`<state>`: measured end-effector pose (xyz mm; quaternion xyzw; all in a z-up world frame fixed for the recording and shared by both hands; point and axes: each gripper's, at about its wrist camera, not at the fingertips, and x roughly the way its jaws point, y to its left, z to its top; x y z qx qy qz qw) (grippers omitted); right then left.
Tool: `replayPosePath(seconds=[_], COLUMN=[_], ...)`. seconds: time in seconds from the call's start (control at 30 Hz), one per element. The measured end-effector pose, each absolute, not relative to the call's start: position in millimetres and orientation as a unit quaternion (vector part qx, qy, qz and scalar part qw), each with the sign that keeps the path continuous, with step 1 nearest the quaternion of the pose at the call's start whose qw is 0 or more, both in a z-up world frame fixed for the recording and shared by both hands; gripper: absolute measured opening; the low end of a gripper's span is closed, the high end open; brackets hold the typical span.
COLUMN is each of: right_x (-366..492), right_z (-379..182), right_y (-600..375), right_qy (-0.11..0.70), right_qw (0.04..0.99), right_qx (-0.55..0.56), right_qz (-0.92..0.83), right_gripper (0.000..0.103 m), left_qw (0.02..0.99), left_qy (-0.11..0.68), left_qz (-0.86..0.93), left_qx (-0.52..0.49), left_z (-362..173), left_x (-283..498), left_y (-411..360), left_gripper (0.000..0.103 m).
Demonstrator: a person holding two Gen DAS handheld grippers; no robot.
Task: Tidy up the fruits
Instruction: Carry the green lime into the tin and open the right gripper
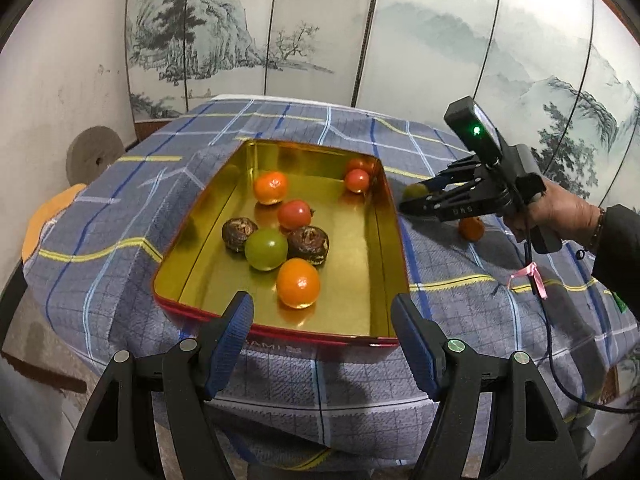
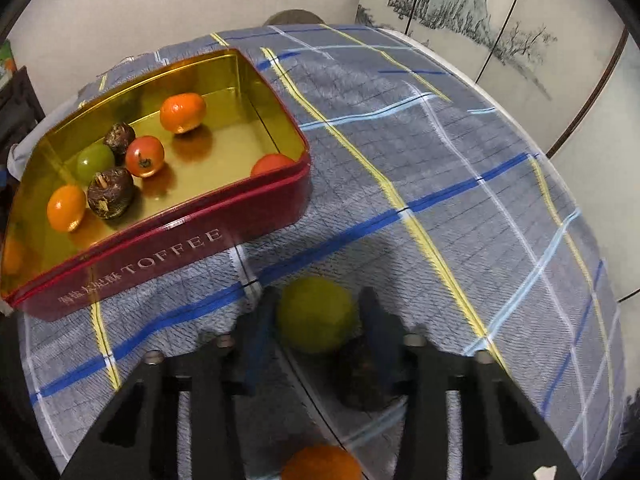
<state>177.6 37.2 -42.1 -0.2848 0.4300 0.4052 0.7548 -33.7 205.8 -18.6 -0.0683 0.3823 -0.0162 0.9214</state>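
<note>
Table (image 2: 460, 152) under checked cloth; red toffee tin (image 2: 160, 236) already carrying seven fruits. Right hand-held gripper (image 2: 316, 320) clamped on a green fruit (image 2: 314, 314) just outside the tin. Round, smooth, light, likely slippery: pinch across its widest part, gently. Left hand-held gripper (image 1: 322, 320) half open, empty, at tin's near rim.

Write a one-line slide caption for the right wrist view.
Right tongs shut on a green fruit beside the tin of fruits.
</note>
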Motion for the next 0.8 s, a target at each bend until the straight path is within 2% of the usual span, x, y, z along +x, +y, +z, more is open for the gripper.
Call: replayPosePath(seconds=[0.13,0.33,0.43,0.8], right_x=[172.3,135.7,123.8,120.2], right_z=[-34.1,23.4,37.1,4.8], right_y=[30.0,12.1,33.0,118.1], right_qy=[0.424,0.378,0.373,0.392], right_qw=[0.776,0.808,0.796,0.776], right_qx=[-0.268,-0.151,-0.135,-0.186], right_qz=[0.383,0.427,0.457,0.459], right_gripper=[0.033,0.033,0.033,0.033], left_qw=[0.923,0.924,0.924,0.932], left_qy=[0.377,0.373,0.372,0.358], left_qz=[-0.013,-0.009,-0.006,0.037], left_qx=[-0.080,-0.088,-0.088,-0.040], left_z=[-17.6,-13.9,-11.3,-2.7], left_x=[-37.9,-41.2,-43.6,-56.6], left_y=[211.8,216.3,215.7,218.9], left_gripper=[0.072,0.072,0.072,0.072])
